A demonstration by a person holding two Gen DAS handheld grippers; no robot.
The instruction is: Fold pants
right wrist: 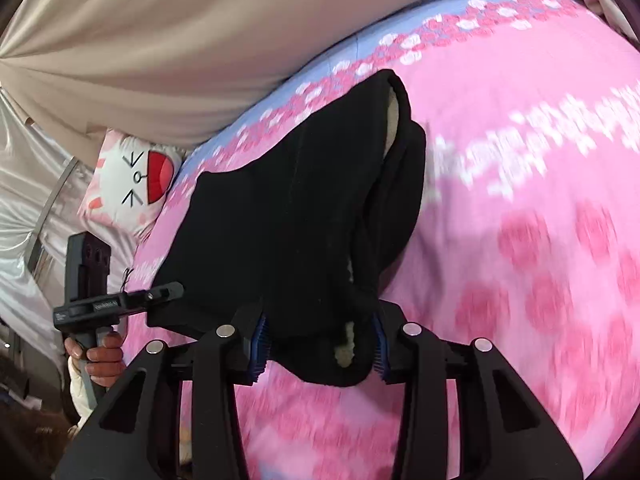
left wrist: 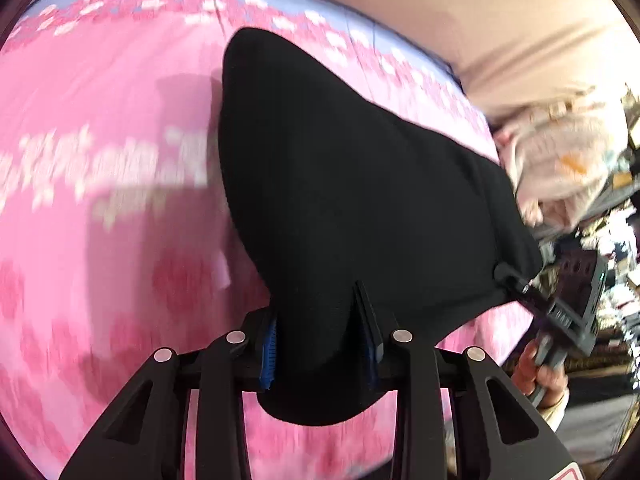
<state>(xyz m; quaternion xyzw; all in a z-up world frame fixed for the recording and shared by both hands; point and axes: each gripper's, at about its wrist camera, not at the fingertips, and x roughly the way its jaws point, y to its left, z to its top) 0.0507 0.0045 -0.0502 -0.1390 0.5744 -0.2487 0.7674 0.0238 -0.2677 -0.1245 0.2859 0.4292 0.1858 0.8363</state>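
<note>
Left wrist view: left gripper (left wrist: 324, 340) is clamped on a bunched edge of the black pants (left wrist: 340, 184), jaws narrow with cloth filling the gap. Blue pads (left wrist: 270, 354) show at the left finger, pressed against the fabric. The pants hang lifted off the pink bedspread (left wrist: 100, 152), spreading from the grip up and away; the far end tapers to a rounded tip near the spread's blue band. Right gripper (left wrist: 505, 273) is at the right edge, fingers pinched on another corner of the pants. The right hand (left wrist: 540, 380) wraps its handle below. Beige curtain (left wrist: 460, 20) runs along the top. Bedspread is motion-blurred, print unreadable.

Right wrist view: right gripper (right wrist: 320, 346) also bites the pants (right wrist: 280, 224), jaws narrow, blue pads (right wrist: 261, 344) on both sides of a thick wad of cloth. A pale fleecy lining (right wrist: 345, 354) peeks out at the bottom of the wad, and again at the far open end. The pants stretch left from here to the left gripper (right wrist: 172, 291), which grips their other corner; the fabric between the two is fairly taut, held above the bedspread (right wrist: 520, 200). Left hand (right wrist: 102, 356) holds that handle. A cat-face pillow (right wrist: 132, 176) lies just beside the bedspread's edge, under the curtain (right wrist: 160, 40).
</note>
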